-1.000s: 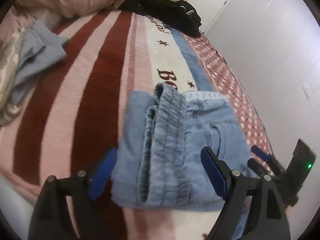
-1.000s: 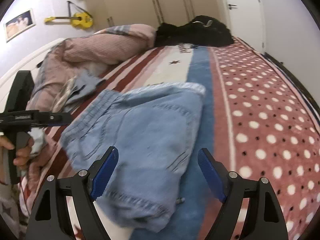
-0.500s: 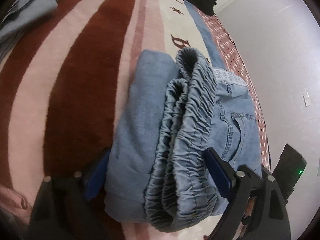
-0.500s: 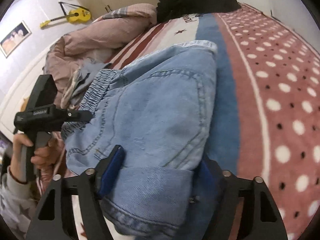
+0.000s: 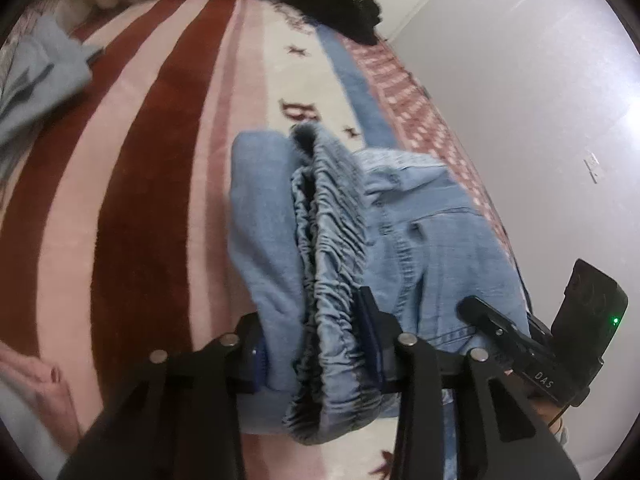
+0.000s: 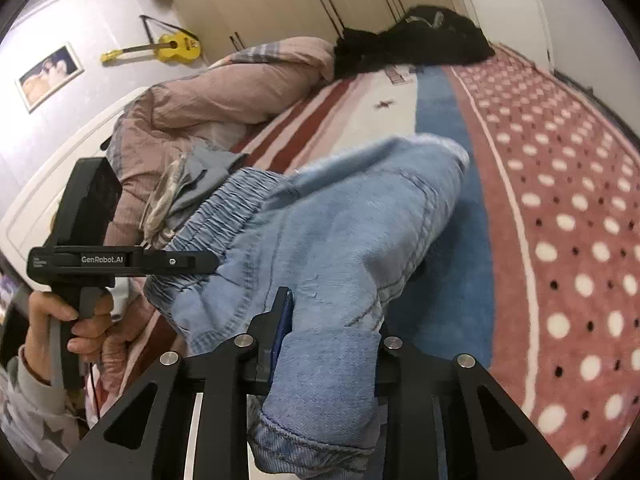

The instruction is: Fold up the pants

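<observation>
Left gripper [image 5: 316,354]: nearest the camera in the left wrist view; its jaws have just been closing and now clamp the gathered elastic waistband of the pants [image 5: 352,248], with a fold of the fabric between the blue pads.
Right gripper [image 6: 326,346]: nearest in the right wrist view; its jaws have just been closing and now pinch the near hem end of the folded denim, the cloth bulging out over and under the fingers.
Pants: light blue denim, folded into a thick bundle, held at its near edge by both grippers and stretching away over the blanket [image 6: 560,184]; the far end looks lifted and blurred.
Left hand [image 6: 76,320]: seen at the left of the right wrist view, wrapped round the handle of its gripper, with a grey star-print sleeve below.
Blanket: striped red, pink and cream at left, a blue band in the middle, red with white dots at right.
Grey-blue garment [image 5: 36,80]: crumpled at the left, beyond the pants.
Pink duvet [image 6: 224,92]: heaped at far left.
Black clothes [image 6: 412,40]: piled at the far end of the bed.
Yellow guitar [image 6: 168,48]: on the far wall, near a framed picture [image 6: 50,74].
</observation>
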{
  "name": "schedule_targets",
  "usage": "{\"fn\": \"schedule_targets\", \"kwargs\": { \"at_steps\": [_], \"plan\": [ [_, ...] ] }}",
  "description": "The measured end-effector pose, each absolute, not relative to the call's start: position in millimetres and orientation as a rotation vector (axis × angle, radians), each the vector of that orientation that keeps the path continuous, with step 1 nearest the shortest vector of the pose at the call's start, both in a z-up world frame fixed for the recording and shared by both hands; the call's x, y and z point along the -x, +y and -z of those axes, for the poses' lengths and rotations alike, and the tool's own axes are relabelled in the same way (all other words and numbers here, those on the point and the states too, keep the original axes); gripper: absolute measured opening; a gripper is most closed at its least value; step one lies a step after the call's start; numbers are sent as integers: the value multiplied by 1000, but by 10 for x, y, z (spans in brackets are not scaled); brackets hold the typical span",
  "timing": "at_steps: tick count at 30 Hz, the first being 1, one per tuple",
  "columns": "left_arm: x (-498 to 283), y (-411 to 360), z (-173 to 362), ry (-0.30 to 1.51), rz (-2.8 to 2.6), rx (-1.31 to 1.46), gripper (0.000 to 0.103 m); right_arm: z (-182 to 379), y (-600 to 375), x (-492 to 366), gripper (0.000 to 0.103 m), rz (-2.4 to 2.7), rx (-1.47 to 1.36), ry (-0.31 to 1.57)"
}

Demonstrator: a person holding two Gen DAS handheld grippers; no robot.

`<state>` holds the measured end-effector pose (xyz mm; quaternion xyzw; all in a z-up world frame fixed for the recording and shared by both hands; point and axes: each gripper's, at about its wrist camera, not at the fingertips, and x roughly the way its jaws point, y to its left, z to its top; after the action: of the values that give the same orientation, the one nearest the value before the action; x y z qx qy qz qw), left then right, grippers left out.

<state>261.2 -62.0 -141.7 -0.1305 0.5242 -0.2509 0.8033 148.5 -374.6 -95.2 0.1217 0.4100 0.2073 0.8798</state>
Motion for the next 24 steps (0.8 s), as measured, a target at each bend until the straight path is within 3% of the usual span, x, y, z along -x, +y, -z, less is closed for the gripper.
{"fn": "schedule_targets", "kwargs": {
  "at_steps": [10, 17, 24],
  "plan": [
    [-2159, -59, 681, 983, 556, 333, 30, 198, -3243, -1094, 20, -455, -182, 770],
    [-1685, 930, 229, 883, 456, 359, 30, -315, -2276, -884, 20, -564, -95, 695],
    [-1258, 1984, 63, 841, 322, 390, 30, -482, -1108, -770, 20, -706, -63, 674]
  ]
}}
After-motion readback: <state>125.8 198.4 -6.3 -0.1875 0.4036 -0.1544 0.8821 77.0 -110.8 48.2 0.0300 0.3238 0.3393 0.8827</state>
